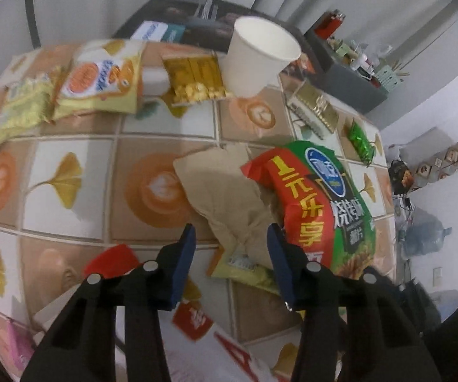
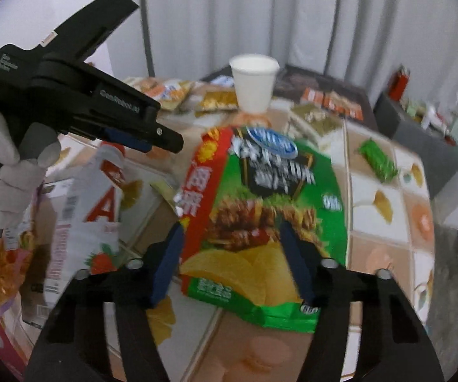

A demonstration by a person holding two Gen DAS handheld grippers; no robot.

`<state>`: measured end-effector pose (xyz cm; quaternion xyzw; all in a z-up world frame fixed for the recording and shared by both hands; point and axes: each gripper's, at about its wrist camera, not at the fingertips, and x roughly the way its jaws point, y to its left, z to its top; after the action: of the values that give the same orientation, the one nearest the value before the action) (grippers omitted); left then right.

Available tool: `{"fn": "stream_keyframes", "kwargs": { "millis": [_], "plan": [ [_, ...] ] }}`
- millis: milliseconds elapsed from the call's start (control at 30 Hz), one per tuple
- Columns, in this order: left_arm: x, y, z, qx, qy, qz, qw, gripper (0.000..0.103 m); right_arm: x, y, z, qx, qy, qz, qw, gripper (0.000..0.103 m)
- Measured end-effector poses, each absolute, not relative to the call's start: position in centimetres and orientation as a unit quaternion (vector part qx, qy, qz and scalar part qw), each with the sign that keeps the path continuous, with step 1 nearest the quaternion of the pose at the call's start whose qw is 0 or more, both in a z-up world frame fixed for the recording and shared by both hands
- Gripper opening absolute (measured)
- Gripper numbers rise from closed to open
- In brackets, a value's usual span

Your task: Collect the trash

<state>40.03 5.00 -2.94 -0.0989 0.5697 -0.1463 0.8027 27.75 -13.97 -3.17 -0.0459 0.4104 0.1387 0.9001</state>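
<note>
A green and red chip bag [image 2: 260,216] lies on the patterned table; it also shows in the left wrist view [image 1: 321,210]. My right gripper [image 2: 233,254] is open, its fingers on either side of the bag's lower part. My left gripper [image 1: 232,251] is open above a crumpled brown paper bag [image 1: 225,191] next to the chip bag. The left gripper also shows in the right wrist view [image 2: 152,137], held by a gloved hand over a white and red milk carton [image 2: 85,210]. A white paper cup [image 1: 257,57] stands upright at the far side [image 2: 254,82].
Yellow snack bags [image 1: 98,79] and a gold packet [image 1: 197,79] lie far left. A small green wrapper [image 1: 361,143] lies at the right [image 2: 378,159]. A dark tray [image 1: 349,73] with small items sits beyond. The table edge [image 2: 432,222] runs along the right.
</note>
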Motion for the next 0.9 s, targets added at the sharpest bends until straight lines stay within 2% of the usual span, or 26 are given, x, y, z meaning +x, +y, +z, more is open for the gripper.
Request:
{"fn": "stream_keyframes", "kwargs": {
  "millis": [67, 233, 433, 600, 767, 800, 900],
  "plan": [
    [40.4, 4.6, -3.5, -0.091, 0.577, -0.145, 0.798, 0.043, 27.9, -14.9, -3.9, -0.023, 0.425, 0.133, 0.895, 0.040],
    [41.2, 4.5, -4.3, -0.084, 0.588, -0.141, 0.792, 0.043, 27.9, -17.6, -5.1, 0.017, 0.444, 0.105, 0.890, 0.031],
    [42.1, 4.9, -5.1, -0.125, 0.608, -0.135, 0.772, 0.044, 27.4, -19.8, -5.4, 0.061, 0.449, 0.103, 0.886, 0.030],
    [42.8, 4.9, -5.1, -0.162, 0.622, -0.143, 0.753, 0.055, 27.2, -20.2, -5.4, 0.073, 0.447, 0.111, 0.885, 0.030],
    [42.5, 2.9, -4.7, -0.086, 0.623, -0.138, 0.765, 0.055, 27.4, -20.5, -5.5, 0.082, 0.446, 0.113, 0.884, 0.030],
    [42.2, 2.3, -4.6, -0.058, 0.621, -0.134, 0.770, 0.053, 27.4, -20.6, -5.5, 0.085, 0.445, 0.113, 0.884, 0.030],
    [41.7, 1.4, -4.6, -0.019, 0.616, -0.127, 0.778, 0.033, 27.4, -20.9, -5.5, 0.091, 0.445, 0.113, 0.884, 0.030]
  ]
}}
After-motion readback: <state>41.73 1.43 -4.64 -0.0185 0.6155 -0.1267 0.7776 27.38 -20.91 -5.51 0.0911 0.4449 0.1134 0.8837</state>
